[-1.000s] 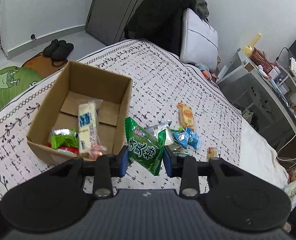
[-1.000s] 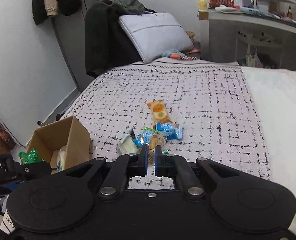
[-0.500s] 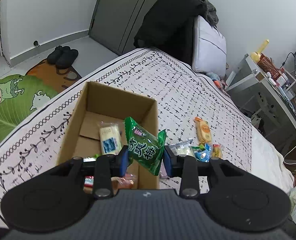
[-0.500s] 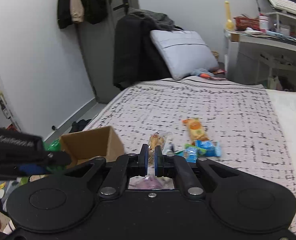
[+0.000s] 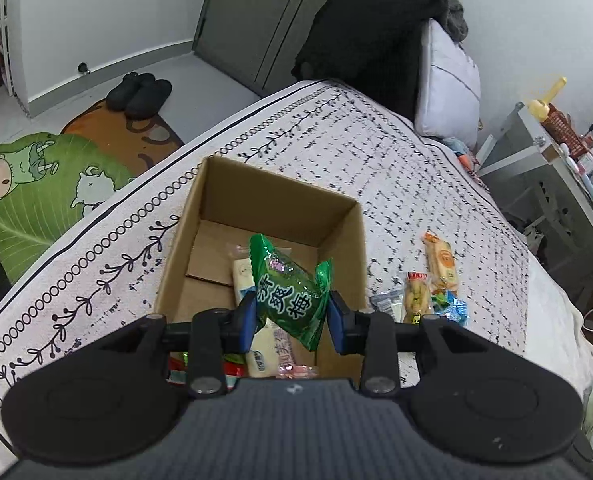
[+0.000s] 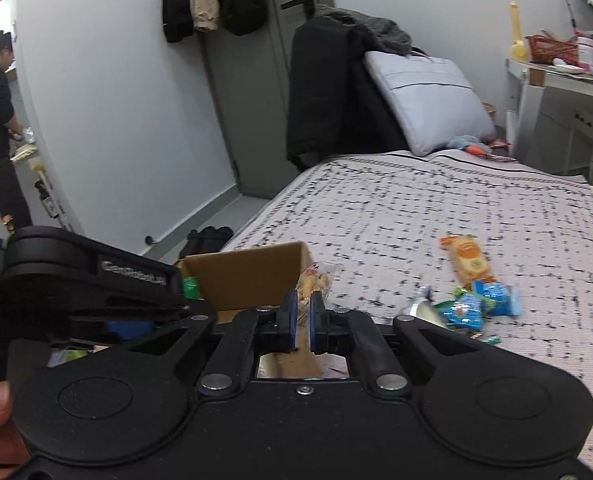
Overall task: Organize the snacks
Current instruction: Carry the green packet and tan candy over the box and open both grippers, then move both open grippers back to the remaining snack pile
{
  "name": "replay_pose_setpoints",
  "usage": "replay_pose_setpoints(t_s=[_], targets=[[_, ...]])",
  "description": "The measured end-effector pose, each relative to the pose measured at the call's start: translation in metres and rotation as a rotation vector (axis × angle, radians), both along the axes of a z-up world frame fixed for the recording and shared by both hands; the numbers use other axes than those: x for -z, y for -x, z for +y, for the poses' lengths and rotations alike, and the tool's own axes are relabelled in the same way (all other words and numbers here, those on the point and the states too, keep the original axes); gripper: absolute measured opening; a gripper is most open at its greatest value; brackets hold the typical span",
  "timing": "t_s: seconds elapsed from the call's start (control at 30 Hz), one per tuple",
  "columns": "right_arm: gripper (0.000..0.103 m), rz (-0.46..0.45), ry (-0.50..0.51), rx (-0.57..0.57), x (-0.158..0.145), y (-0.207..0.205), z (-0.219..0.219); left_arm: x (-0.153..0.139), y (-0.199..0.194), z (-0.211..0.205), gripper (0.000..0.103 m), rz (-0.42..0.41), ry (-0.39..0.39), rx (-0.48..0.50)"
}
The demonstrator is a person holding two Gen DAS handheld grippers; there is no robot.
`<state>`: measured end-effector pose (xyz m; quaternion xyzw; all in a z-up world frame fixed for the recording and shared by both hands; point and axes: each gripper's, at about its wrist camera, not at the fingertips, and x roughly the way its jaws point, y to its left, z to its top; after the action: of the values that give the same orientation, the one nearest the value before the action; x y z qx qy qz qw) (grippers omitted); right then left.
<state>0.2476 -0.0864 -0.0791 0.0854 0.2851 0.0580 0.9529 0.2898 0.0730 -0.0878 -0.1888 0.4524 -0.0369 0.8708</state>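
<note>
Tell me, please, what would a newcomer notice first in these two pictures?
First, the green snack packet held in the left gripper above the open cardboard box on the bed. Then the loose snacks lying on the patterned bedspread right of the box. The right gripper, almost shut, hangs near them.

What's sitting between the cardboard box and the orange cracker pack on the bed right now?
In the left wrist view, between the cardboard box and the orange cracker pack lies only bare patterned bedspread; the other loose snacks cluster nearer the camera, below that stretch.
</note>
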Motion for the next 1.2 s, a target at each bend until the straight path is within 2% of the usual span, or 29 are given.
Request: replay_pose_setpoints(t_s=[0.27,0.4,0.63,0.7,0.8,0.93,1.2], targets=[[0.006,0.001,-0.007,-0.026,0.001,-0.009,0.009,0.002,-0.006,0.003,0.040,0.015,-0.008,-0.025],[0.006,0.006,-0.016,-0.031,0.002,-0.011,0.009,0.000,-0.005,0.006,0.048,0.021,-0.013,-0.048],[0.006,0.011,-0.030,-0.043,0.004,-0.010,0.010,-0.006,0.001,0.007,0.068,0.014,-0.041,-0.065],[0.006,0.018,-0.037,-0.060,0.004,-0.010,0.010,-0.007,0.004,0.008,0.069,0.012,-0.044,-0.070],[0.012,0.050,-0.048,-0.065,0.005,-0.011,0.011,-0.010,0.008,0.007,0.072,0.015,-0.047,-0.073],[0.026,0.050,-0.043,-0.046,0.001,-0.006,0.008,-0.015,0.014,0.006,0.078,0.019,-0.053,-0.064],[0.027,0.087,-0.046,0.066,-0.001,0.003,-0.016,-0.025,0.030,0.002,0.080,0.014,-0.057,-0.065]])
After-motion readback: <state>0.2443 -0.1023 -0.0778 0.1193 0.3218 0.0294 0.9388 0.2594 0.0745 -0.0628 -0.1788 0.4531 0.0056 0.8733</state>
